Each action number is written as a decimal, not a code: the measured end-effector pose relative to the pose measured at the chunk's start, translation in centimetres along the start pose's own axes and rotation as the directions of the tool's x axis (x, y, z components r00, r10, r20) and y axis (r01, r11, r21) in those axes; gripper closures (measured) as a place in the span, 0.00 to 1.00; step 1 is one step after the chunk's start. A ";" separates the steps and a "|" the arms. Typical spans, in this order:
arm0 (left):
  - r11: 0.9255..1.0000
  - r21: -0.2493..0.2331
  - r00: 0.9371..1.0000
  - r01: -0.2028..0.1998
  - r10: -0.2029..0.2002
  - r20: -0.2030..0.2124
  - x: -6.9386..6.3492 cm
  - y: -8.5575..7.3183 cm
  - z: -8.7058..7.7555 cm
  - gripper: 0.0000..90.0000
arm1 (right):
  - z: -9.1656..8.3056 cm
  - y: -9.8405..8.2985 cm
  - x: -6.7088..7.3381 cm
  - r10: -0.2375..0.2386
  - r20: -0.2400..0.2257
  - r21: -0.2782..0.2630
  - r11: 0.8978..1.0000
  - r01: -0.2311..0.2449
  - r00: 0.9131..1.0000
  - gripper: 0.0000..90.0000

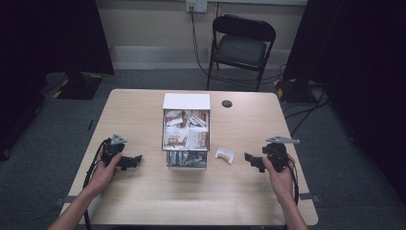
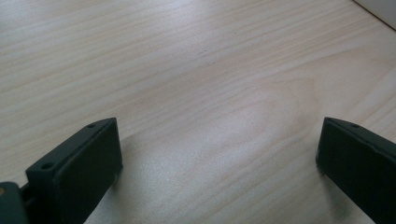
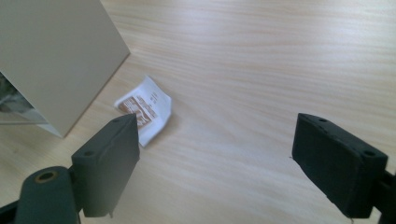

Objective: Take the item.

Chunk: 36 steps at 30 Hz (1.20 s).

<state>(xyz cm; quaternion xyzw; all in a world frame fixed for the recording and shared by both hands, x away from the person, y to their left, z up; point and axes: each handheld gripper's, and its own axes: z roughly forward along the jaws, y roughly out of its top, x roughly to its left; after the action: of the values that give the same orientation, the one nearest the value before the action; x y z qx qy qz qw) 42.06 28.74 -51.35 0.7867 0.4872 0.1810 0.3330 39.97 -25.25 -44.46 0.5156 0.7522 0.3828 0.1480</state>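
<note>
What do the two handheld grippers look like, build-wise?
Both are black. The left gripper and right gripper each carry a grey three-cornered plate on top and trail a black cable back along the forearm. The fingers are blocky black slabs with small screw holes along the top edge. Forearms are bare, no sleeves visible.

A small white packet (image 1: 225, 154) with brown print lies flat on the table (image 1: 143, 201), just beside the box (image 1: 186, 101) of packets.
</note>
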 end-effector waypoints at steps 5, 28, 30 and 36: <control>1.000 0.000 1.000 0.000 0.000 0.000 0.0 0.0 0.0 0.00 | -1.2 -0.9 -1.3 0.027 0.020 0.013 1.000 -0.027 0.999 0.16; 1.000 -0.001 1.000 0.000 0.000 -0.002 0.0 0.0 0.0 0.00 | -0.7 -4.8 -4.3 0.011 0.327 0.121 0.991 -0.053 0.945 0.20; 1.000 -0.001 1.000 0.001 -0.001 -0.004 0.0 0.0 0.0 0.00 | -0.4 -5.3 -4.2 0.033 0.295 0.126 0.989 -0.073 0.955 0.17; 1.000 -0.001 1.000 0.000 0.000 -0.005 0.0 0.0 0.0 0.00 | 0.0 -5.9 -4.0 0.040 0.319 0.089 0.993 -0.072 0.947 0.13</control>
<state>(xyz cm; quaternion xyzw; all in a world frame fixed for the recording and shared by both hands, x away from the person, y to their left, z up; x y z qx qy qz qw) 42.05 28.72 -51.34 0.7860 0.4880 0.1832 0.3323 37.77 -29.85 -49.41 0.5980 0.7219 0.2612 0.2301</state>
